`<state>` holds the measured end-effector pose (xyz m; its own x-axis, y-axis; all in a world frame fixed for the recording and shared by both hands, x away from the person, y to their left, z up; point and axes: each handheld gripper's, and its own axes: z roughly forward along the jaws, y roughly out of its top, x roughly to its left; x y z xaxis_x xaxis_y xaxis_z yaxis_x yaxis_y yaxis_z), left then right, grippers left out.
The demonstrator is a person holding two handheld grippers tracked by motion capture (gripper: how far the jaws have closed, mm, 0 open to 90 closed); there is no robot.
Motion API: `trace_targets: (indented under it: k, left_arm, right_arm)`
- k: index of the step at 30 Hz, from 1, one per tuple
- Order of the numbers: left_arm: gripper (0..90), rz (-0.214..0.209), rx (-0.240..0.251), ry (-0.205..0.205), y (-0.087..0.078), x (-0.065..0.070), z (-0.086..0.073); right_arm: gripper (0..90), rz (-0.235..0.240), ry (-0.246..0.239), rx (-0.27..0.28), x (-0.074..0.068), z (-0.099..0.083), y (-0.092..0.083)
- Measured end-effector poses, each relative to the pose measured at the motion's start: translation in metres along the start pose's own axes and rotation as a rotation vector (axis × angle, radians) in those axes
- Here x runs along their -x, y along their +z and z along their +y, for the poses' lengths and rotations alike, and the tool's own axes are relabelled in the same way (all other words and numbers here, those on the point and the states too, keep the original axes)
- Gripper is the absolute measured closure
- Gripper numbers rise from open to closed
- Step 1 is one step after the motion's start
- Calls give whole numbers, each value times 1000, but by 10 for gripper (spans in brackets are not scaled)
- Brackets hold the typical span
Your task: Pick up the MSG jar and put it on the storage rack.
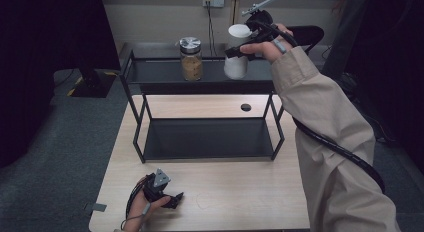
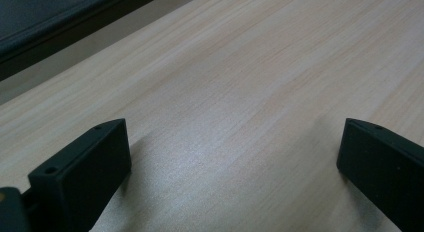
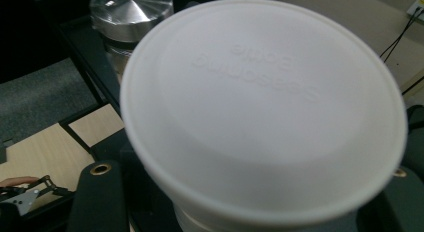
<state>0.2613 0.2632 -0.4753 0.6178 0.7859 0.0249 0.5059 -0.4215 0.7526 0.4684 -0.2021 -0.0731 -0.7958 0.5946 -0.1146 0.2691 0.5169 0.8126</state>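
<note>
At the near left of the surface (image 1: 210,192) the left gripper (image 1: 176,198) rests in the person's hand with its fingers (image 2: 82,172) spread wide and nothing between them but bare wood, as the left gripper view shows. It has no part in the work for now.

Farther back stands the black two-tier rack (image 1: 205,82). On its top shelf, left of centre, sits a glass jar (image 1: 191,58) with a metal lid and brown contents. Just to its right is the white container (image 1: 236,51), pinched between the fingers of the right gripper (image 1: 235,51); the right gripper view looks down on its broad white lid (image 3: 265,107), with the jar's lid close behind.

Judging by this, the container is at the top shelf but not let go, so the placing looks nearly done: what remains is to settle it, open the fingers and draw back.

Room is modest. The jar stands near on the left, and the shelf's raised rim runs along the front. To the right the shelf looks free, and the lower shelf (image 1: 205,137) is bare.
</note>
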Motion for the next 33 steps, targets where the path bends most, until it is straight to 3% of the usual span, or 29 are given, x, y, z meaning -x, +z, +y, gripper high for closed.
trace_targets:
  k: [12,33]
  left_arm:
    - [0,-1,-1,0,0,0,0]
    - [0,-1,-1,0,0,0,0]
  right_arm:
    - [344,-7,-1,-7,5,0,16]
    - [344,-20,35,-1,8,-3,20]
